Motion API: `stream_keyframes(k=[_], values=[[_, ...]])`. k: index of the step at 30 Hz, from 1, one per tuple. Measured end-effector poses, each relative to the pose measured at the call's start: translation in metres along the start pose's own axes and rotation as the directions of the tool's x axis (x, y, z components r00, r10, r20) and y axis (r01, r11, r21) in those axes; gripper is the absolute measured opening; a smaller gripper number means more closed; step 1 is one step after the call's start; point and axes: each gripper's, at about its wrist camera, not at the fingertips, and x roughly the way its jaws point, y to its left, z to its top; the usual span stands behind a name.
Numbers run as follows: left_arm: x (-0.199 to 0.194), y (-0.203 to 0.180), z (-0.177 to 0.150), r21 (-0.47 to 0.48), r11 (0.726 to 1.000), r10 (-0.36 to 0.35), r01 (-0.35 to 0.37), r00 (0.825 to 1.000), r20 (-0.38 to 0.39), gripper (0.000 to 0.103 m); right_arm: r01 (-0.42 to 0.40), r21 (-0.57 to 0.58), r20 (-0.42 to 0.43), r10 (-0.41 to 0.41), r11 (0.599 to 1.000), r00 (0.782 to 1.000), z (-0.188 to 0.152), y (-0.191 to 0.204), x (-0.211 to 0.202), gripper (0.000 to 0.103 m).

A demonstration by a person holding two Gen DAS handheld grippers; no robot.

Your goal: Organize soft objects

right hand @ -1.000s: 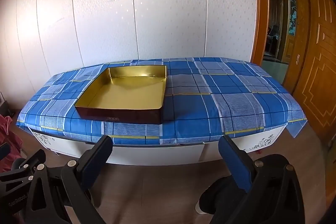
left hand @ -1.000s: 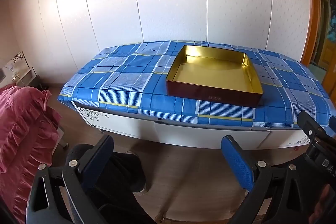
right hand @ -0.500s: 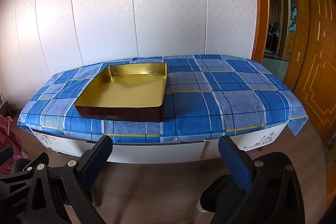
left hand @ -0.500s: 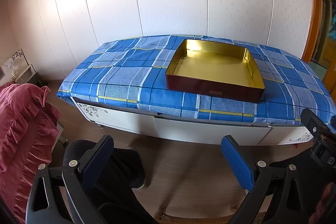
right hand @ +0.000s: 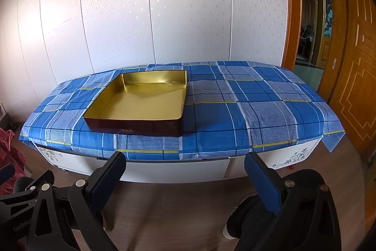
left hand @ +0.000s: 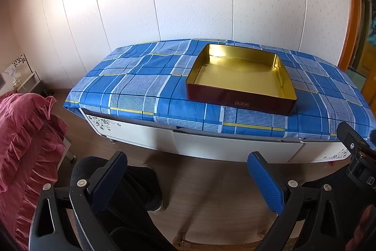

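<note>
A shallow square tin box (left hand: 239, 79), dark red outside and gold inside, stands empty on a low cabinet covered with a blue plaid cloth (left hand: 141, 86). It also shows in the right wrist view (right hand: 138, 102) on the cloth (right hand: 258, 109). My left gripper (left hand: 188, 171) is open and empty, held over the floor in front of the cabinet. My right gripper (right hand: 185, 171) is open and empty, also short of the cabinet's front edge. No soft object lies on the cloth.
A pink ruffled fabric (left hand: 21, 145) hangs at the left. The other gripper's black body (left hand: 357, 157) shows at the right edge. A wooden door (right hand: 347, 62) stands to the right. A white panelled wall (right hand: 164, 15) backs the cabinet.
Both views have tilted slightly downward, so the cabinet and box sit a little higher in frame. Both grippers stay open and empty.
</note>
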Motion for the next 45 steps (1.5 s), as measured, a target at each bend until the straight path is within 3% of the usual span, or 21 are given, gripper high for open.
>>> stream_keyframes(k=[45], values=[[0.0058, -0.0009, -0.0008, 0.006, 1.000, 0.005, -0.005, 1.000, -0.018, 0.103, -0.024, -0.005, -0.007, 0.024, 1.000, 1.000, -0.0013, 0.0011, 0.0015, 0.103]])
